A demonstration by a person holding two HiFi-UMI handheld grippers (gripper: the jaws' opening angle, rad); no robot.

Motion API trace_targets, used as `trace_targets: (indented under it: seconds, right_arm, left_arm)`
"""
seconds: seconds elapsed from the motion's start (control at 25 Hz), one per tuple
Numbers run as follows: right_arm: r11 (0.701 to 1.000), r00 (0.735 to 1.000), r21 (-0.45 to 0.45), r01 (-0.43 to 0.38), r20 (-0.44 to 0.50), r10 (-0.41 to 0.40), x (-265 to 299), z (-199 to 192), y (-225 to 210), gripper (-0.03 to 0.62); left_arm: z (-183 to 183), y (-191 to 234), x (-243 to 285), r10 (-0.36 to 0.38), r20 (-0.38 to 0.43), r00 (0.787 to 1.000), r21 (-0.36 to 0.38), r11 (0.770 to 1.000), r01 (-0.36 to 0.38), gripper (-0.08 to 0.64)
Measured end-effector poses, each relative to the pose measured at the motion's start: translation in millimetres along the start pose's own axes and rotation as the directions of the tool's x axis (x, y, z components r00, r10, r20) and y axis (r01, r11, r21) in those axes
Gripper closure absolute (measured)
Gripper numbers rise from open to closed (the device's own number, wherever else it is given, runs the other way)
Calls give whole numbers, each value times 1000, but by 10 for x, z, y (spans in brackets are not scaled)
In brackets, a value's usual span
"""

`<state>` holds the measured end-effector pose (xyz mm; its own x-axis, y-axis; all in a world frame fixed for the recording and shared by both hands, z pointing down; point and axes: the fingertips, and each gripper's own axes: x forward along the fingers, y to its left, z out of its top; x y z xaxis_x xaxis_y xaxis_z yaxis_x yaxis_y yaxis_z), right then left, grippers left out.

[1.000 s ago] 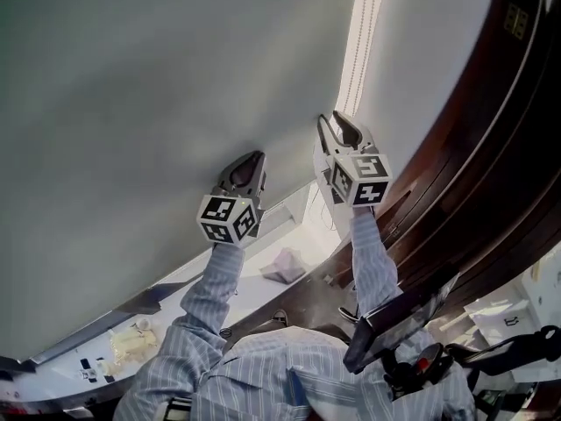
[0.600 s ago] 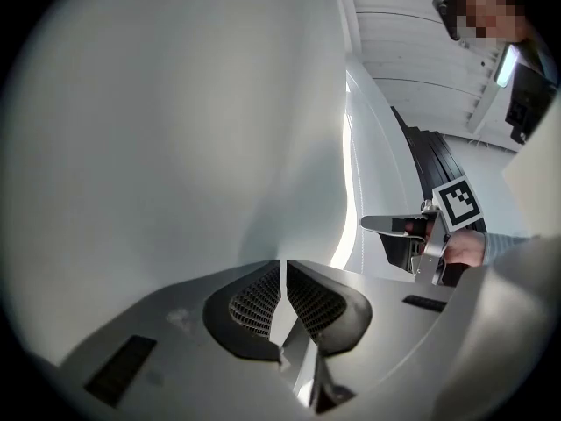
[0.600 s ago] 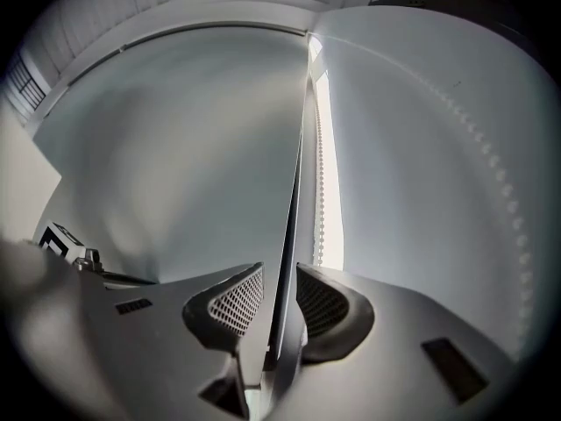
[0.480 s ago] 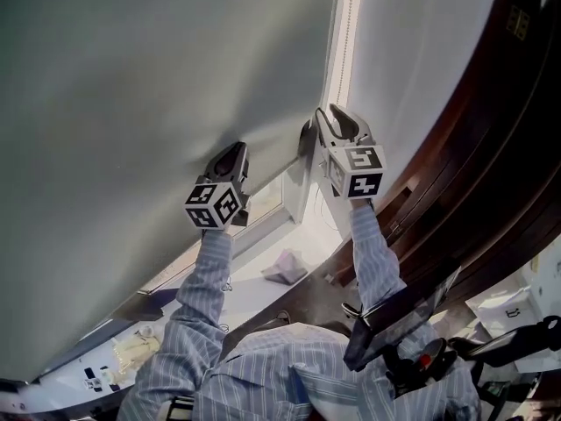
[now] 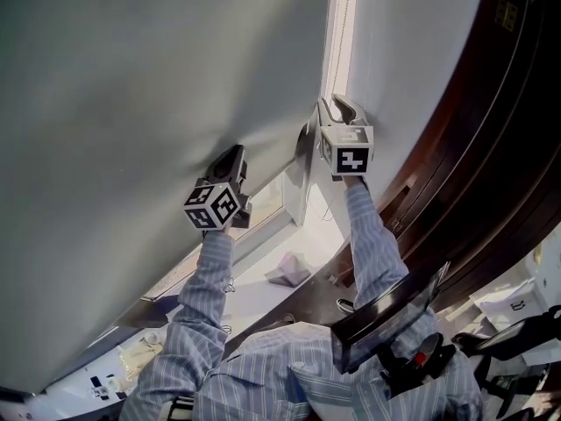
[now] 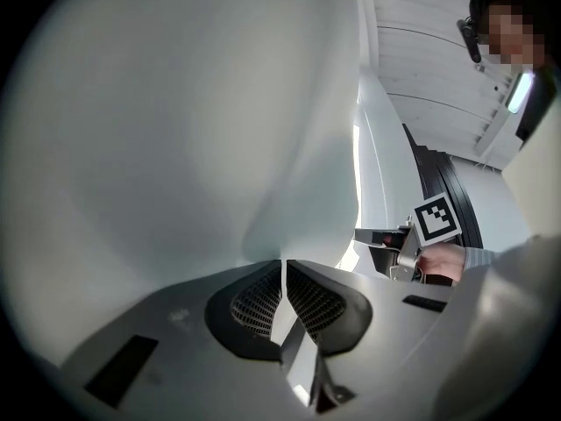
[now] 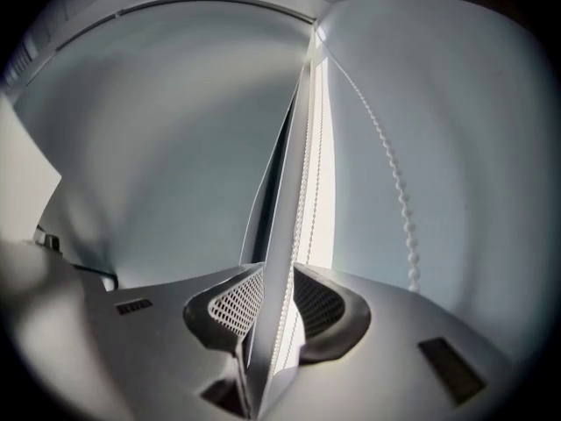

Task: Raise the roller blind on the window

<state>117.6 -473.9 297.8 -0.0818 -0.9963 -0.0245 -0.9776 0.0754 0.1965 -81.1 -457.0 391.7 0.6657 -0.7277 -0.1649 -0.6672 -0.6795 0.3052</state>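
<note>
A: Status on roller blind (image 5: 131, 77)?

B: Hangs fully down, covering everything left of the light gap (image 5: 342, 24). Not raised at all, judging by that.

A: Grippers?

B: Got left gripper (image 5: 233, 153) clamped flat on a pinched fold of the fabric, well left of the gap, low on the sheet. Puckers the cloth toward itself. Got right gripper (image 5: 340, 105) right at the gap, wide but closing, with the blind's side edge (image 7: 282, 235) and the bead chain (image 7: 304, 174) between the pads. Pressing on neither yet, as far as can be told.

A: Handling?

B: Looks thin, light, limp. Creases wherever pinched, so no use lifting by the fabric; probably just bunches instead of winding. Better to drive it through the chain.

A: Where to grab?

B: Take one run of the chain only, inside the gap, clear of the side edge. Expect small, hard, slippery beads: close fully to seat a bead against the pads, then pull straight down along the gap. Avoid trapping the fabric edge with it; could jam. Ignore the coarser chain (image 7: 405, 209) just right of the gap; likely belongs to the neighbouring blind (image 5: 412, 60).

A: Left side?

B: Suggest releasing the fold before pulling; otherwise fights the roller.
</note>
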Motion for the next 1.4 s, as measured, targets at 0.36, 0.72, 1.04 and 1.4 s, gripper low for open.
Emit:
trace_targets:
  seconds: [0.36,0.72,1.04,1.4]
  right_arm:
    - [959,958,-4,285,-42,-285,190,-29,-211,509]
    - [972,970,-7,234,-70,-234,388,14,-96,526]
    - [981,983,70,181,6,-182,74,69,-109,571]
    - [962,971,169,-214,144,191,-814,124,261,572]
  left_arm:
    - [-38,-81,56,-11,-12,1000,1,1000,11,555]
    - [-73,-104,13,-49,-25,998,-6,999,49,554]
    - [-79,-93,-25,-58,-25,998,-15,998,58,555]
    - [158,-533,-149,-255,74,964,-124,957,263,554]
